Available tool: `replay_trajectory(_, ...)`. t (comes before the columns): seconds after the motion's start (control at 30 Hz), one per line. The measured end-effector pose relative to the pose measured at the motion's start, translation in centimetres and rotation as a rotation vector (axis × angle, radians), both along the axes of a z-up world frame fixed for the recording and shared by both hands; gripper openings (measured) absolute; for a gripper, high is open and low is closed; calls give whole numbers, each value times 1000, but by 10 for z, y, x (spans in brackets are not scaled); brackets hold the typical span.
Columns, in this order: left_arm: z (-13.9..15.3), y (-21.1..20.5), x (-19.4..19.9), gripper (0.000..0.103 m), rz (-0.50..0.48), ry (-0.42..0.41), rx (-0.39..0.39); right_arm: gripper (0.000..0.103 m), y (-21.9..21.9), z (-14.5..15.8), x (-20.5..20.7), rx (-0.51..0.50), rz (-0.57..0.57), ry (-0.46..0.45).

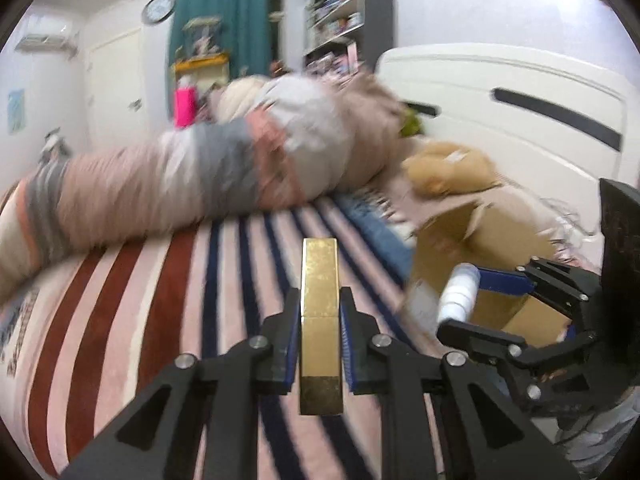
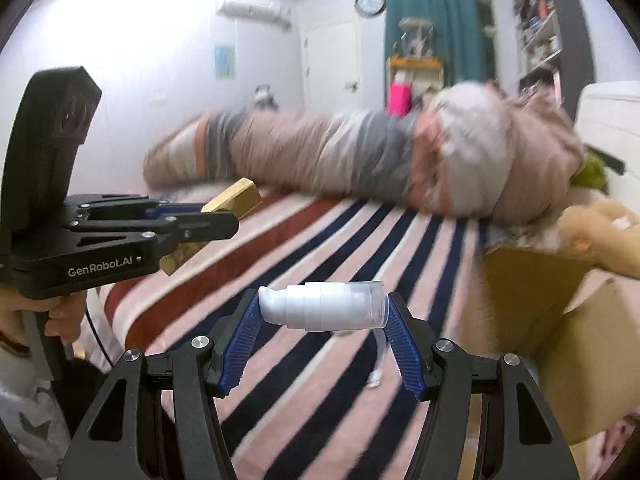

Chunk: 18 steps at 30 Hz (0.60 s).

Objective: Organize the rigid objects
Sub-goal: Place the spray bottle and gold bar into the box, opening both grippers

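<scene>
Gold, long and square-edged, the bar (image 1: 320, 320) sits clamped between the nearly closed fingers of the left gripper (image 1: 320, 312), sticking out past the tips in front and toward the camera behind. The right gripper (image 2: 323, 308) stands about half open, its blue pads (image 2: 402, 344) pressing the two ends of a white pump bottle (image 2: 322, 306) that lies crosswise between them. Both are held up in the air over a striped bedspread (image 2: 320, 248), well clear of its surface. In the right wrist view the left gripper is off to the left, apart from the bottle, with bare stripes between and ahead. A rolled blanket (image 1: 180, 184) bounds the far side. To the right an open cardboard box (image 2: 560, 300) stands on the bed, its near rim close beside the right fingers, a tan plush toy (image 1: 444, 168) at its far edge.
</scene>
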<state>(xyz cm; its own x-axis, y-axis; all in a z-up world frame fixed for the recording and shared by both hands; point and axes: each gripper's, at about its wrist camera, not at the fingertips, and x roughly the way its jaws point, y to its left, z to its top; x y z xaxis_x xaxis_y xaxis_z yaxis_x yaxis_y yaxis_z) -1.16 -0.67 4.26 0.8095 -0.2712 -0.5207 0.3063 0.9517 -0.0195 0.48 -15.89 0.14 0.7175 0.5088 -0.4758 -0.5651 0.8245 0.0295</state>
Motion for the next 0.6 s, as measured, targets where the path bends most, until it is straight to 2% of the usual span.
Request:
replay_trajectory(0.1, 22, -31, 2, 15, -106, -14, -51, 59, -39, 14, 2, 6, -128, -42)
replay_trajectory(0.2, 31, -67, 9, 15, -184, 0, -49, 59, -81, 11, 9, 17, -245, -6)
replay_trajectory(0.3, 34, -103, 18, 15, -258, 32, -41, 59, -115, -5, 18, 6, -331, 51)
replay_trajectory(0.4, 30, -138, 29, 15, -339, 88, -60, 59, -135, -20, 25, 1, -364, 88)
replay_trajectory(0.6, 8, -188, 49, 15, -392, 195, 14, 62, -156, -35, 24, 9, -362, 109)
